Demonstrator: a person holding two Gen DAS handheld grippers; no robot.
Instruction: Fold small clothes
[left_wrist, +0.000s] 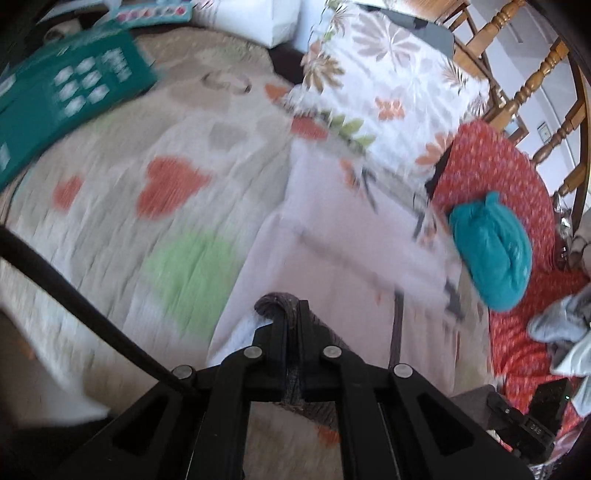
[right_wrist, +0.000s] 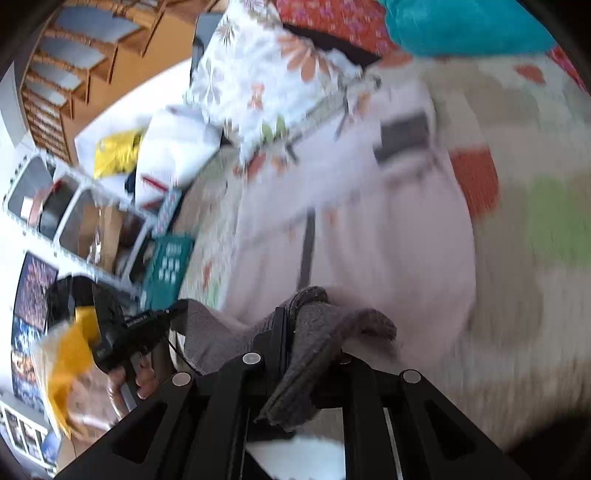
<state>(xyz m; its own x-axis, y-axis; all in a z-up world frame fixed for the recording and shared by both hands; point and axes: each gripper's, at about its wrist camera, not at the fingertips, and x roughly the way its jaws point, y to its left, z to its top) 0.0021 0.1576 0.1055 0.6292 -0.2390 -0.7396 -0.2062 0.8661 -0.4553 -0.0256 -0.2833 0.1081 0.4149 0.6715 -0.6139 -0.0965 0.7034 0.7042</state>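
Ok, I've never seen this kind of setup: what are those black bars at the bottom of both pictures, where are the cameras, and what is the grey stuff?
There is no robot here. A person holds a hand-held gripper in each hand, and each carries a wide-angle camera looking forward along its jaws. The black bars are those jaws. One picture looks out from the left gripper, the other from the right gripper, where a hand holding the other tool also shows. Both are shut on a grey knit garment, probably the same piece. Below lies a bedspread with hearts, a pale cloth, a flowered pillow, a red cloth and a teal bundle. The blur suggests motion.
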